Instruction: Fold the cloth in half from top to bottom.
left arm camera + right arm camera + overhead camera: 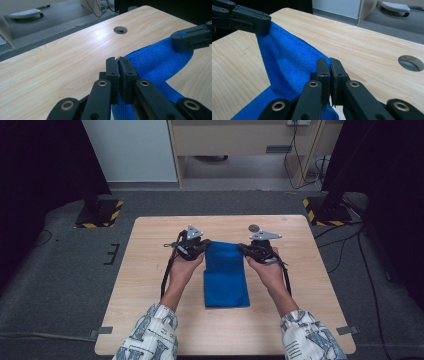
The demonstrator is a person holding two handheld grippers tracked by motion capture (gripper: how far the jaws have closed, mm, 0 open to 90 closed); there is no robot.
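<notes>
At the centre of the high view, a blue microfibre cloth [225,275] lies on the light wooden bench [150,285], its far edge lifted between two hand-held tools while its near part rests flat toward the lower middle of the frame. Left of the cloth, the left tool [204,245] is pressed together on the cloth's far left corner, held by the person's left hand [184,269]. Right of the cloth, the right tool [242,248] is pinching the far right corner, held by the right hand [269,270]. Patterned sleeves [150,332] come in at the bottom of the frame.

Low in the middle of the left gripper view, the left tool [118,59] has its jaws closed on the cloth [155,62], which stretches to the upper right, where the right tool [175,40] clamps the other corner. A round cable hole [120,30] shows in the bench top near the upper middle.

Low in the middle of the right gripper view, the right tool [327,60] grips the cloth's hemmed edge [294,41], which runs to the upper left, where the left tool [268,23] holds it. The cable hole [410,63] sits at the right edge.
</notes>
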